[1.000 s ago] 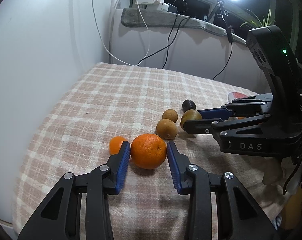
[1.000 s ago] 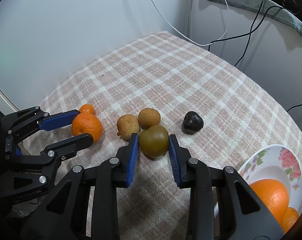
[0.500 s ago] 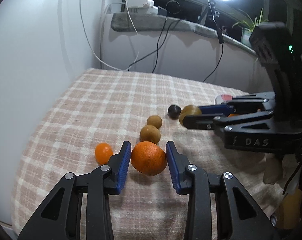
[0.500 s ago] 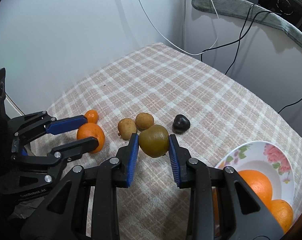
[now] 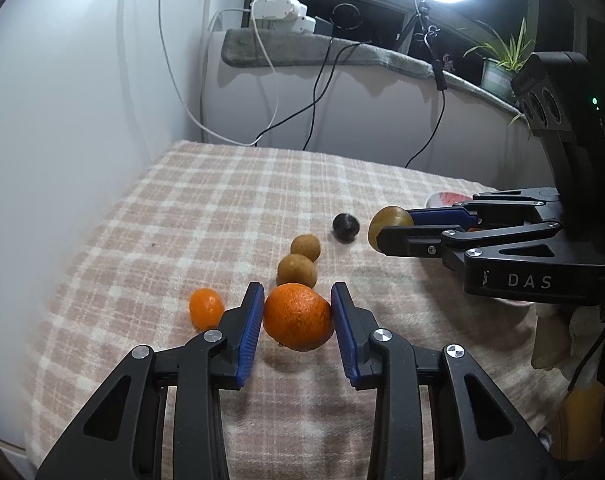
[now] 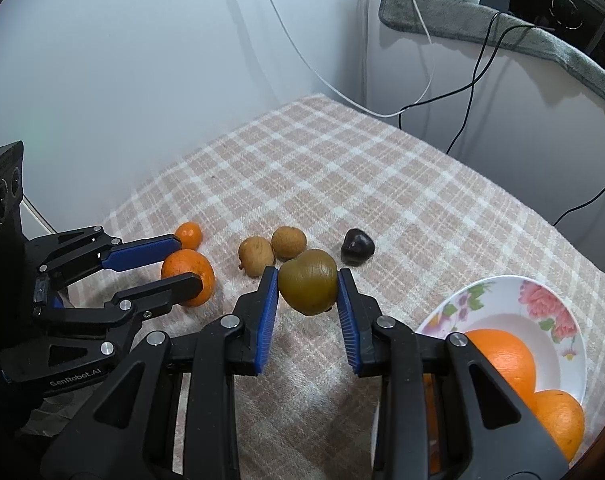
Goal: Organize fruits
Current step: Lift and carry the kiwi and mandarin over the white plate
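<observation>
My left gripper (image 5: 296,316) clamped the orange (image 5: 297,316) just above the checked table (image 5: 206,208); my right gripper (image 6: 307,286) squeezed a green-brown fruit (image 6: 308,280), lifted clear. Beyond sat a small tangerine (image 5: 205,307), two brown fruits (image 6: 271,249), and a floral bowl (image 6: 542,300) holding oranges.

A round orange (image 5: 297,317) sits clamped between the left claw's (image 5: 296,320) blue pads, lifted just off the checked cloth. A small mandarin (image 5: 206,307) lies just left of that claw. An olive-green, heart-shaped fruit (image 6: 308,281) hangs gripped in the right claw (image 6: 308,292). Beyond it lie two brown kiwis (image 6: 256,256), touching, and a dark plum (image 6: 357,246). Right of it, a floral bowl (image 6: 542,304) holds two oranges (image 6: 502,356).
</observation>
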`<state>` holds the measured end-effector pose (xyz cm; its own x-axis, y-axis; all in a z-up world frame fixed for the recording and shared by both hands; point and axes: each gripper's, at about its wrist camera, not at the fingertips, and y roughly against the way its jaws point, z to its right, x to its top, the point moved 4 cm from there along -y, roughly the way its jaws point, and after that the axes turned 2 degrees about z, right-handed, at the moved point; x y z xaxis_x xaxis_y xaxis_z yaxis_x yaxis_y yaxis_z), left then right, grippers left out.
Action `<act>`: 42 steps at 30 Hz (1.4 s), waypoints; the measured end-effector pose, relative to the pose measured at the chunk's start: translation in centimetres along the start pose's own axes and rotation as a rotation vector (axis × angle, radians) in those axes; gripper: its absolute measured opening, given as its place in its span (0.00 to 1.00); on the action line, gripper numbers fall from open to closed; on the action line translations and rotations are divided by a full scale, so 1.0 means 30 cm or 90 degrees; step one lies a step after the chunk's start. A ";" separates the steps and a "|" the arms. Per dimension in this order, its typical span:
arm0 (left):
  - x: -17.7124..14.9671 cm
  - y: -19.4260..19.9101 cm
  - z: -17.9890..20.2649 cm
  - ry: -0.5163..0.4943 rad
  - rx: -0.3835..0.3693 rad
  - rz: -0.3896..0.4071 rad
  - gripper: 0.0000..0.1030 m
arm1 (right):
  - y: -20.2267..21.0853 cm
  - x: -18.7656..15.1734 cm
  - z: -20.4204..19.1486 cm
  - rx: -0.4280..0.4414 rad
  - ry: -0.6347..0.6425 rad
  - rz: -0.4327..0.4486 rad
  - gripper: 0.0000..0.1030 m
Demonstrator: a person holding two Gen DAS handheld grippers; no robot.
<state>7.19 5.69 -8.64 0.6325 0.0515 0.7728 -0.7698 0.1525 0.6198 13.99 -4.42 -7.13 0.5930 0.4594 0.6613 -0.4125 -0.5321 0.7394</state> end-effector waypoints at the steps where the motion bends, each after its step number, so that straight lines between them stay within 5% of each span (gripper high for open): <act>1: 0.004 0.001 0.003 -0.001 -0.001 0.002 0.32 | 0.009 0.002 0.002 0.000 -0.001 0.004 0.29; 15: 0.116 -0.030 0.122 -0.036 -0.053 0.019 0.31 | 0.158 0.010 0.144 -0.029 -0.038 0.054 0.29; 28: 0.272 -0.155 0.368 -0.094 -0.143 0.011 0.31 | 0.305 -0.050 0.428 -0.047 -0.136 0.076 0.29; 42: 0.310 -0.303 0.520 -0.099 -0.200 -0.030 0.31 | 0.295 -0.122 0.579 -0.040 -0.190 0.066 0.29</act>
<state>18.71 -10.62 -4.97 0.6274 -0.1100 0.7709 -0.6609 0.4483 0.6019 20.17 -23.17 -5.19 0.7182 0.1718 0.6743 -0.5173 -0.5164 0.6825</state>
